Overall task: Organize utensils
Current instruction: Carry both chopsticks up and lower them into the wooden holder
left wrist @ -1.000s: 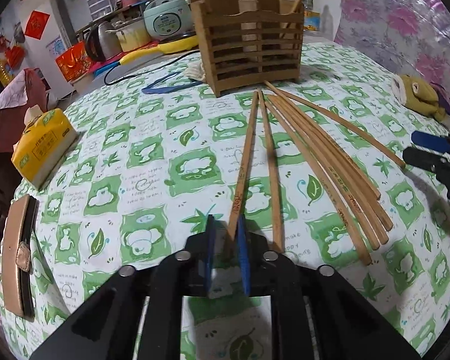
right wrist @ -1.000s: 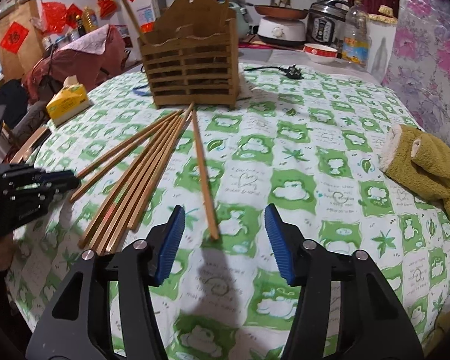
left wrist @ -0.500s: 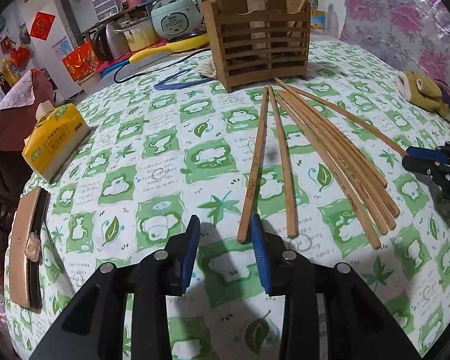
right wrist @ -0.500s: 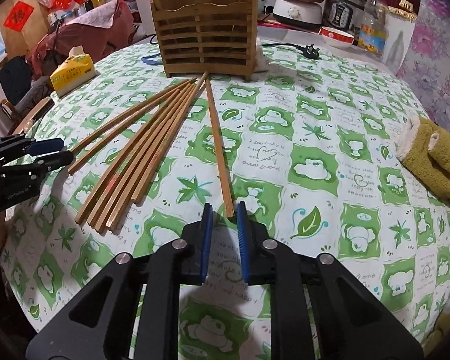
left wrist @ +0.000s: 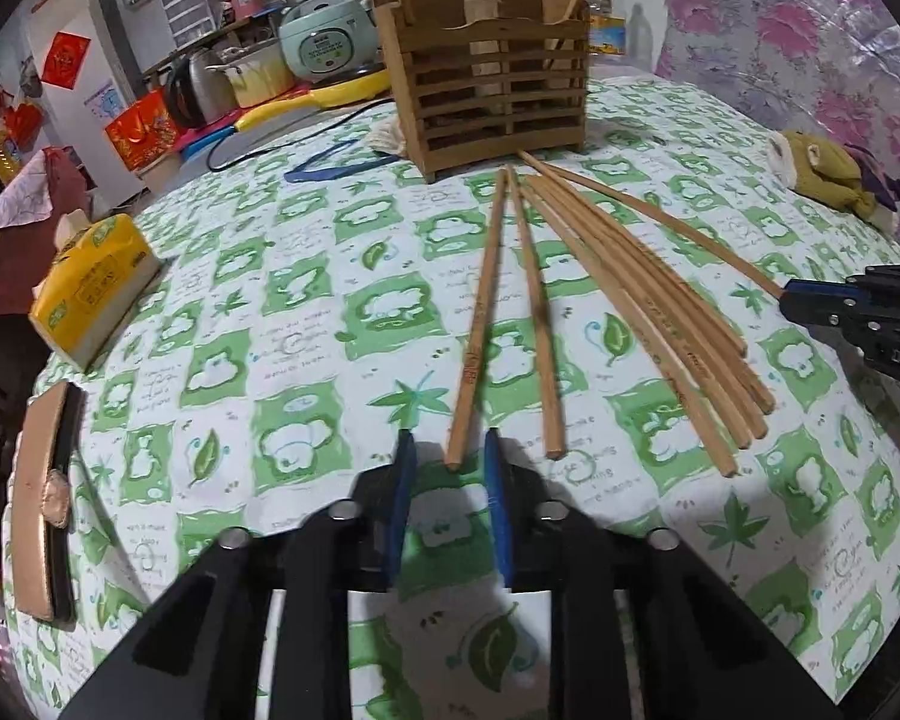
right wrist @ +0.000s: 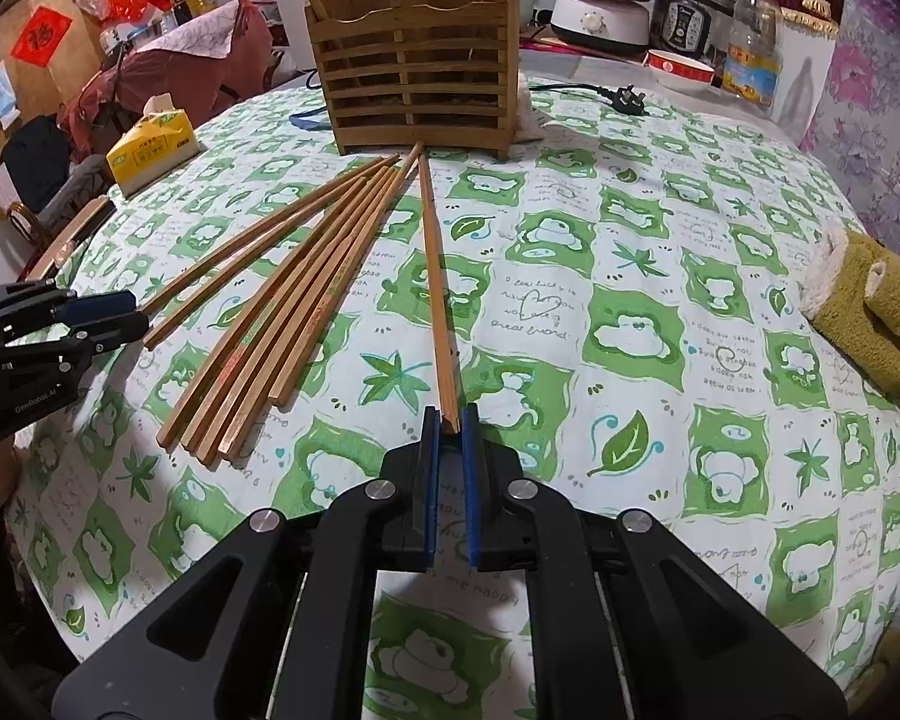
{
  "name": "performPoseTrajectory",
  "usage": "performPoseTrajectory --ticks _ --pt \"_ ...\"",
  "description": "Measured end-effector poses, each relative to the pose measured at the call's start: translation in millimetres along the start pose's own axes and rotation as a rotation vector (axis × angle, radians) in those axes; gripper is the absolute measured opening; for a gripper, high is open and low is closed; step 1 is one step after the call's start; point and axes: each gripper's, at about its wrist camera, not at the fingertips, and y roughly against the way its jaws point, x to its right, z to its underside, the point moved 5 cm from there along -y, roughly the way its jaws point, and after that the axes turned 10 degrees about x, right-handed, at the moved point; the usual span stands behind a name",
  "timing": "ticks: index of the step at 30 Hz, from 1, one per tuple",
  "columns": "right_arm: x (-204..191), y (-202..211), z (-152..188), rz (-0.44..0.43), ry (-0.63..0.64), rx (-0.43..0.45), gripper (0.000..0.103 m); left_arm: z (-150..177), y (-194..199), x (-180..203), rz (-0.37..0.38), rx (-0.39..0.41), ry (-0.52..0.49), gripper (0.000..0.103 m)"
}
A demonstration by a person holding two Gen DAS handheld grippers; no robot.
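Observation:
Several wooden chopsticks (left wrist: 660, 312) lie fanned on the green-and-white tablecloth in front of a slatted wooden holder (left wrist: 492, 90). My left gripper (left wrist: 447, 450) is closing; the near end of the leftmost chopstick (left wrist: 480, 324) lies between its blue pads (left wrist: 403, 462) without touching them. A second chopstick (left wrist: 537, 324) lies just to its right. In the right wrist view my right gripper (right wrist: 450, 420) is shut on the near end of a single chopstick (right wrist: 435, 276) that points at the holder (right wrist: 414, 78). The bundle (right wrist: 294, 312) lies left of it.
A yellow tissue pack (left wrist: 90, 294) and a tan case (left wrist: 39, 492) sit near the table's left edge. An olive cloth (right wrist: 870, 312) lies at the right. A power plug (right wrist: 627, 99) and a blue cord (left wrist: 330, 165) lie beside the holder. Kitchen appliances stand behind the table.
My right gripper went from wide open to shut on the end of the single chopstick. The left jaws widened, then narrowed again around the leftmost chopstick's end.

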Motion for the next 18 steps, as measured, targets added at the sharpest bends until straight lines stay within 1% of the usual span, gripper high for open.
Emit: performPoseTrajectory --ticks 1,5,7,9,11,14,18 --pt "0 0 0 -0.003 -0.004 0.001 0.007 0 0 2 0.020 0.000 0.000 0.006" --pt "0 3 -1 -0.017 -0.006 0.017 0.007 -1 1 7 0.006 0.013 -0.020 0.006" --pt "1 7 -3 -0.033 -0.014 0.043 0.007 -2 3 6 0.017 0.025 -0.006 0.006" --pt "3 11 -4 -0.033 -0.027 0.066 0.007 -5 7 3 0.017 0.044 0.017 0.006" --pt "6 15 -6 -0.019 -0.039 0.089 0.007 -6 10 0 0.000 0.059 0.031 0.006" --pt "8 26 -10 0.031 -0.034 0.147 0.007 -9 19 -1 0.012 0.076 0.068 0.006" --pt "6 53 -24 0.058 -0.029 0.228 0.006 -21 39 1 -0.006 0.122 0.067 0.006"
